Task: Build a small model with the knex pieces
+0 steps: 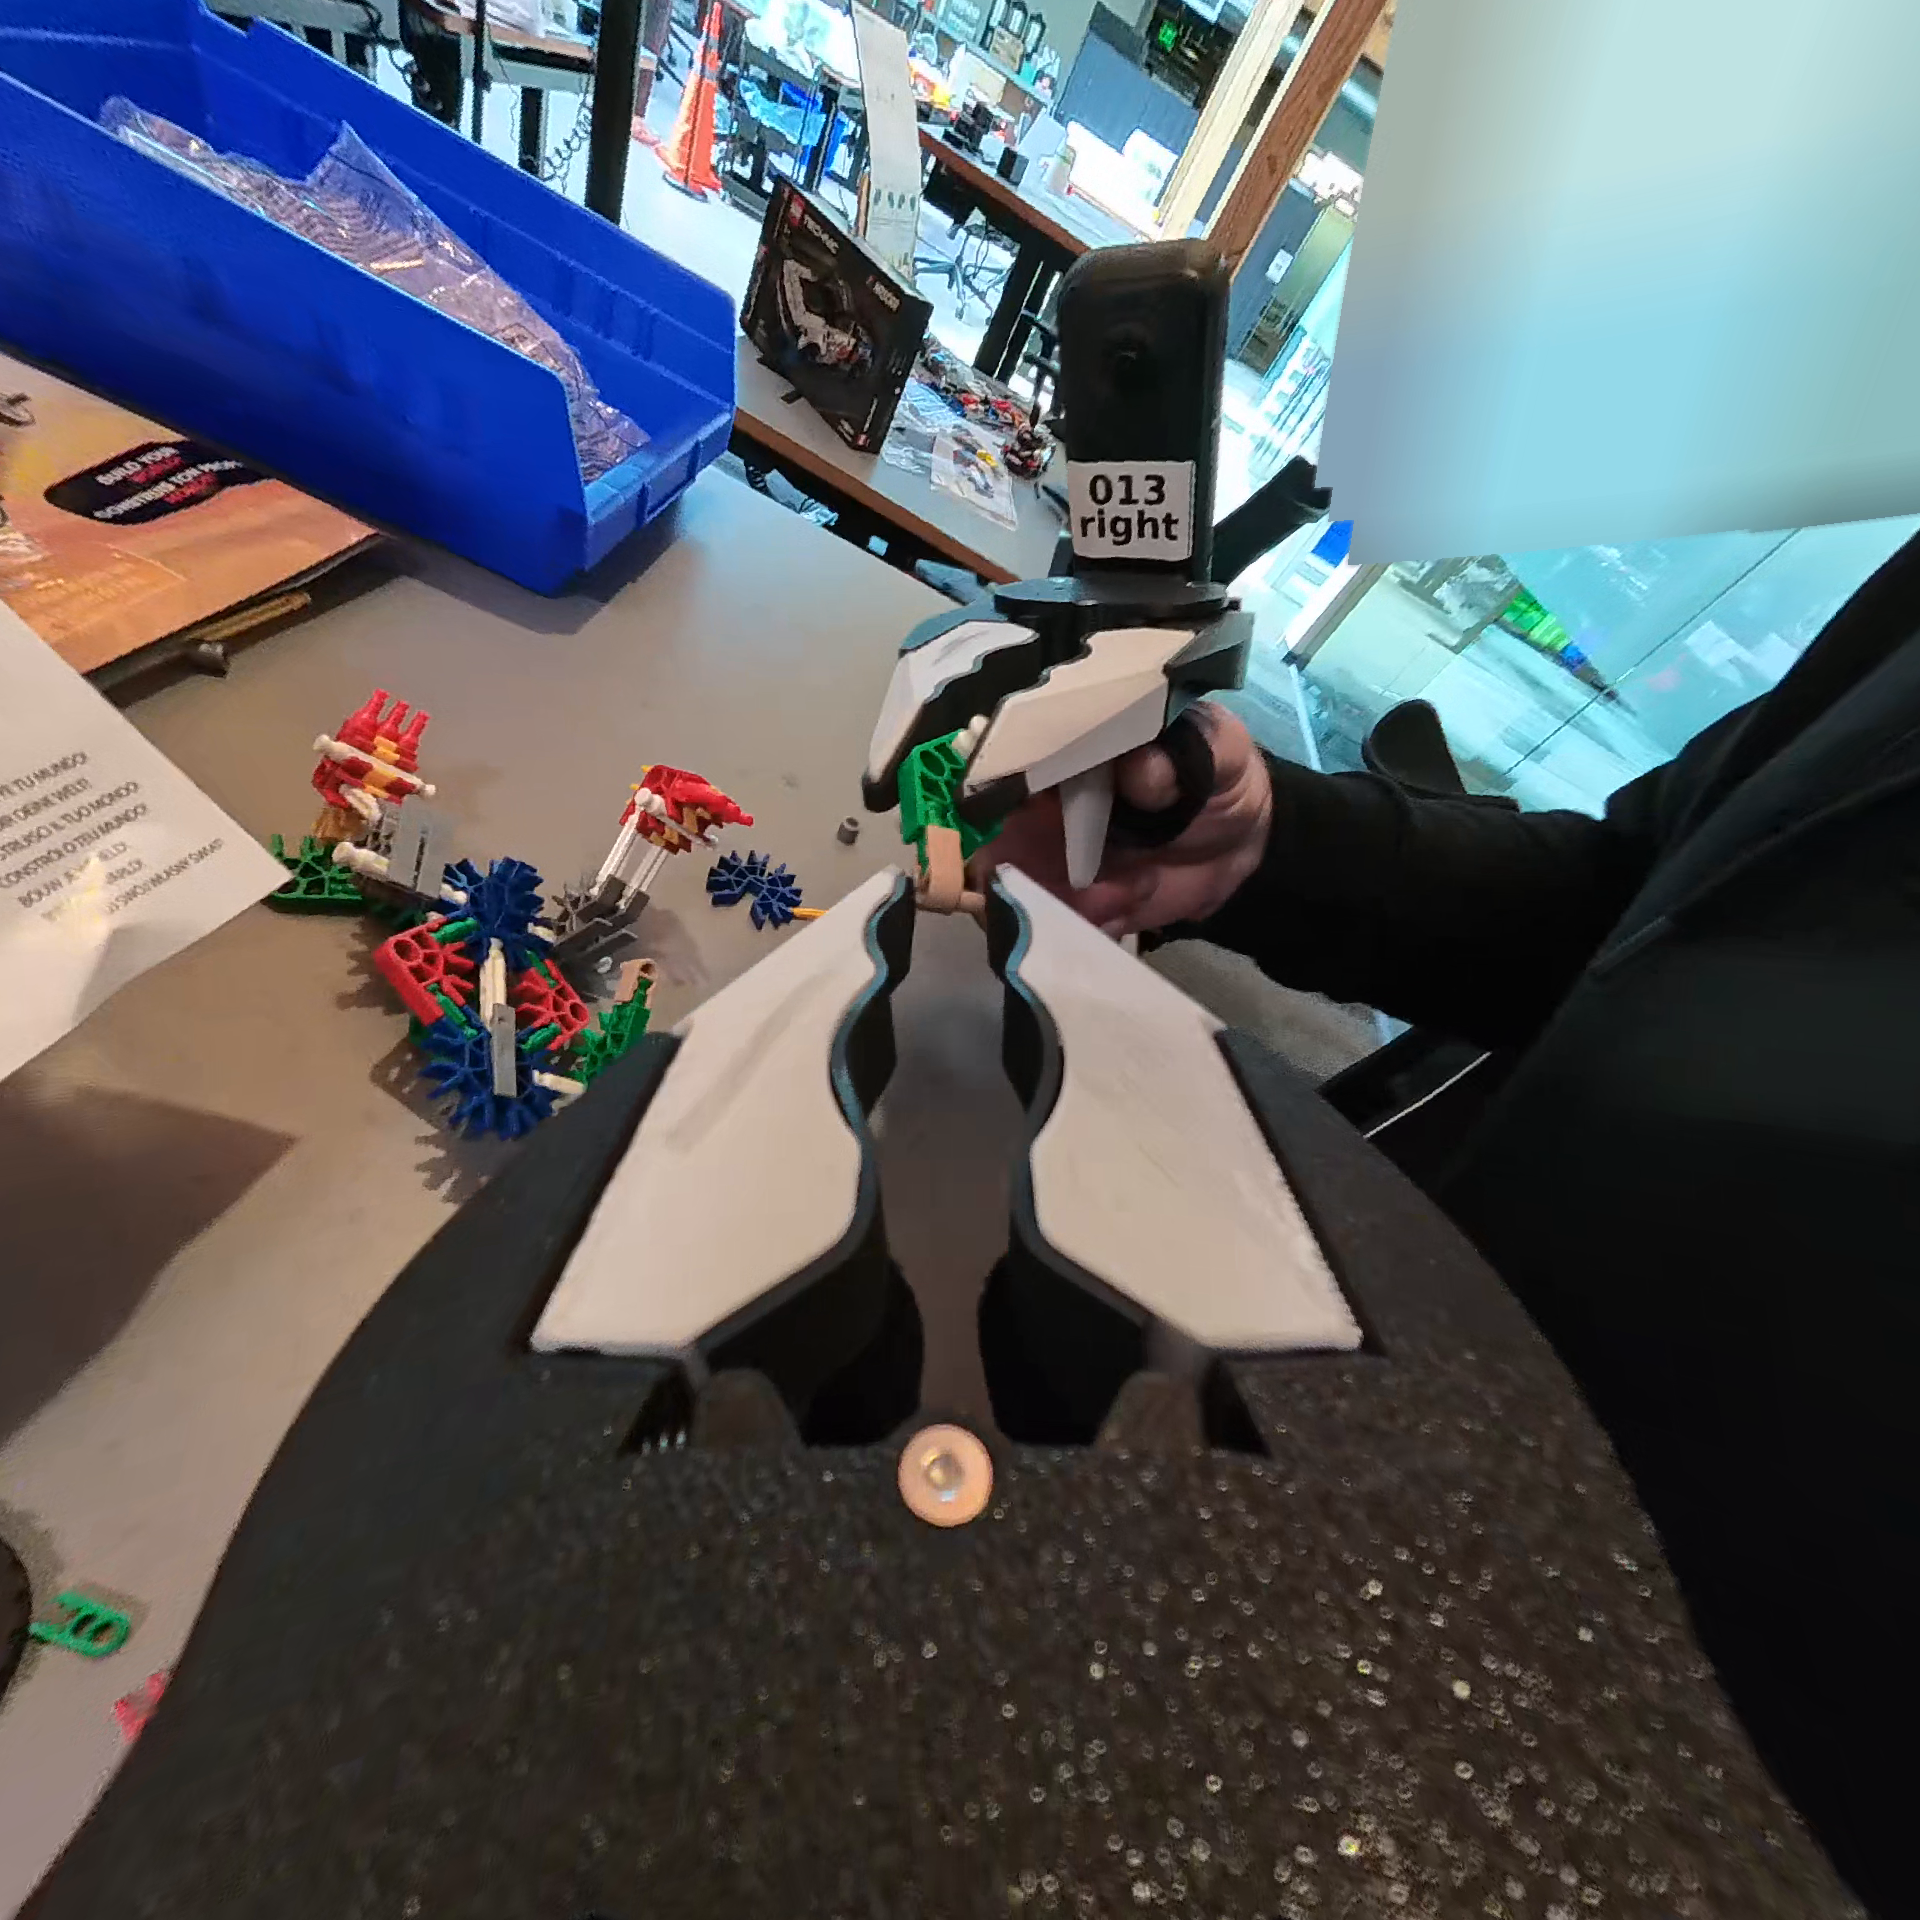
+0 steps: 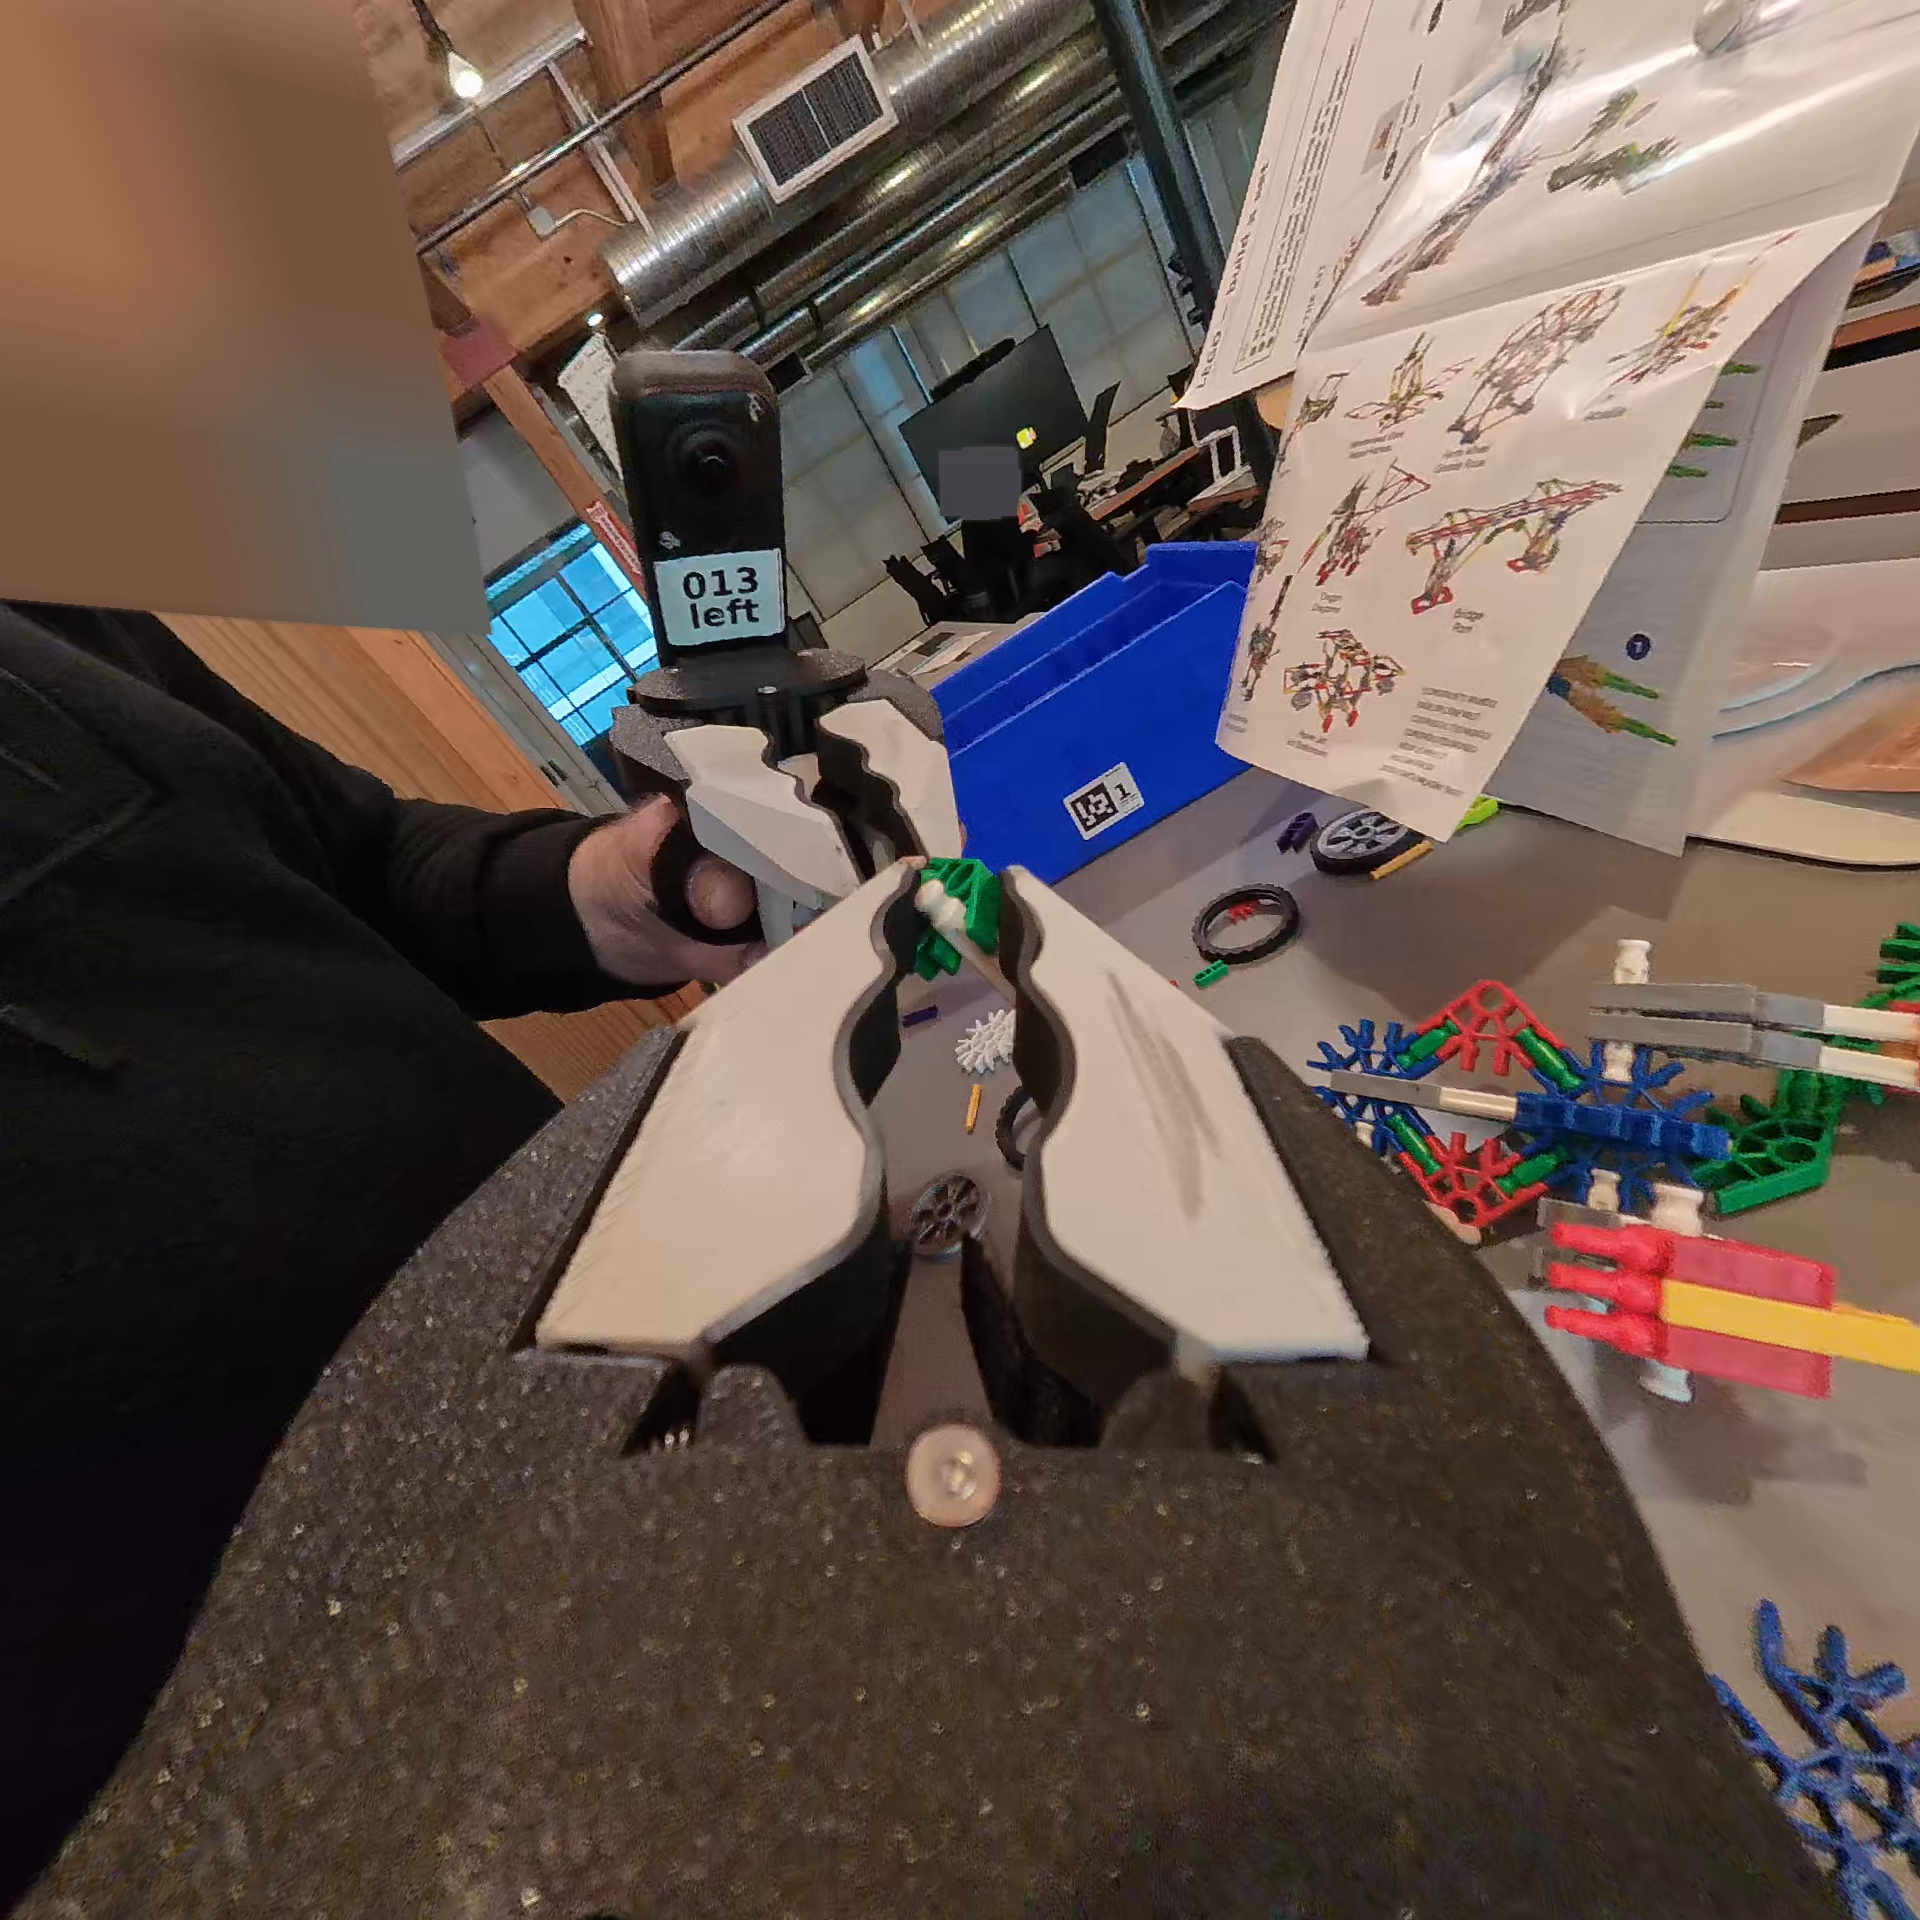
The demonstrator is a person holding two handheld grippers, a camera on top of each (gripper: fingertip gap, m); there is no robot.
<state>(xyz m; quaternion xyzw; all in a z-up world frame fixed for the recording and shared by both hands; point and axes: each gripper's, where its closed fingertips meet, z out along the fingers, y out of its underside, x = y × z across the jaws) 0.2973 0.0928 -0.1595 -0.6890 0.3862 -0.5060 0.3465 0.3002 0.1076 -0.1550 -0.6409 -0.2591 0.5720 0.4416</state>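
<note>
Between both grippers, green connector (image 2: 961,902), labelled cameras

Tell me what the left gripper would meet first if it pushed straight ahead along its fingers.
Probably the tan connector piece right at the left gripper fingertips, joined to the green connector that the right gripper holds. Depth is hard to judge; they may already touch.
</note>
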